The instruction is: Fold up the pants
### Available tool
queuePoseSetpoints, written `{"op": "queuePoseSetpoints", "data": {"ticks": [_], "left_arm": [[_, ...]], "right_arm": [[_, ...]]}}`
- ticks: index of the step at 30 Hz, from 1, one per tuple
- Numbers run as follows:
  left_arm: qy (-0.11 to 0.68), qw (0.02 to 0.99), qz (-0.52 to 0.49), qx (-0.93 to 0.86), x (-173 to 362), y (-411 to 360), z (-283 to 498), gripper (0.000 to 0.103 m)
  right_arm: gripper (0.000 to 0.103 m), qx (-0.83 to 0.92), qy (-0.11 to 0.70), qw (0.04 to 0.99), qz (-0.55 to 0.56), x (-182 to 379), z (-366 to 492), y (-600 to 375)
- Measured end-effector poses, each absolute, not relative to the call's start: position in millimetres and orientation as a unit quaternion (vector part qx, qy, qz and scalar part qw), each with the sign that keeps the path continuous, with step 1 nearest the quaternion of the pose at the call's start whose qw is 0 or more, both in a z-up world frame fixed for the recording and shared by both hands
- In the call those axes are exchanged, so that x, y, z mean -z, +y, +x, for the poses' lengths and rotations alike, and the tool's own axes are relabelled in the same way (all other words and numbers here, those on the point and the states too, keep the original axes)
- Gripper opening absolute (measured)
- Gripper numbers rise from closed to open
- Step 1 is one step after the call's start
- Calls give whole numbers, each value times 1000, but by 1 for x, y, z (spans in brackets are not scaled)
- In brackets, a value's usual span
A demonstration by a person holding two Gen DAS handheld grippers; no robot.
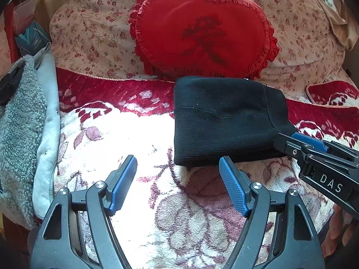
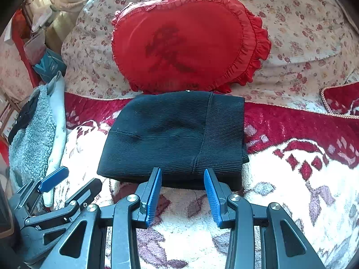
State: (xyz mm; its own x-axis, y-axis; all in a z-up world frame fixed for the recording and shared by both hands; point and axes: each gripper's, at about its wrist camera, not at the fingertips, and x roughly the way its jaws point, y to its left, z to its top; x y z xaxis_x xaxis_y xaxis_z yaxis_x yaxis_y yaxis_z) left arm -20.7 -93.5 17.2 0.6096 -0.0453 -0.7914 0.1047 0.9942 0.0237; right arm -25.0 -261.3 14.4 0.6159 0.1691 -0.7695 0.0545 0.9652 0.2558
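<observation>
Black ribbed pants (image 2: 172,136): folded into a compact rectangle, lying on a red-and-white floral blanket (image 2: 291,179) on the bed, just in front of a red heart-shaped cushion (image 2: 186,42). Left gripper (image 1: 178,179): jaws spread wide, holding nothing, beside the pants' near edge. Right gripper (image 2: 182,186): jaws parted, holding nothing, tips at the near edge. Grey fleece garment (image 1: 20,130): at left.
</observation>
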Motion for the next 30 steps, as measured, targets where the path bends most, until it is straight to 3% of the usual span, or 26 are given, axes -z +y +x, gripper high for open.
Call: {"op": "queuePoseSetpoints", "data": {"ticks": [30], "left_arm": [[425,903,30,51,-18,-91,-21,76]], "right_arm": [[38,-35,442,887,126,-9,-23,-259]]}}
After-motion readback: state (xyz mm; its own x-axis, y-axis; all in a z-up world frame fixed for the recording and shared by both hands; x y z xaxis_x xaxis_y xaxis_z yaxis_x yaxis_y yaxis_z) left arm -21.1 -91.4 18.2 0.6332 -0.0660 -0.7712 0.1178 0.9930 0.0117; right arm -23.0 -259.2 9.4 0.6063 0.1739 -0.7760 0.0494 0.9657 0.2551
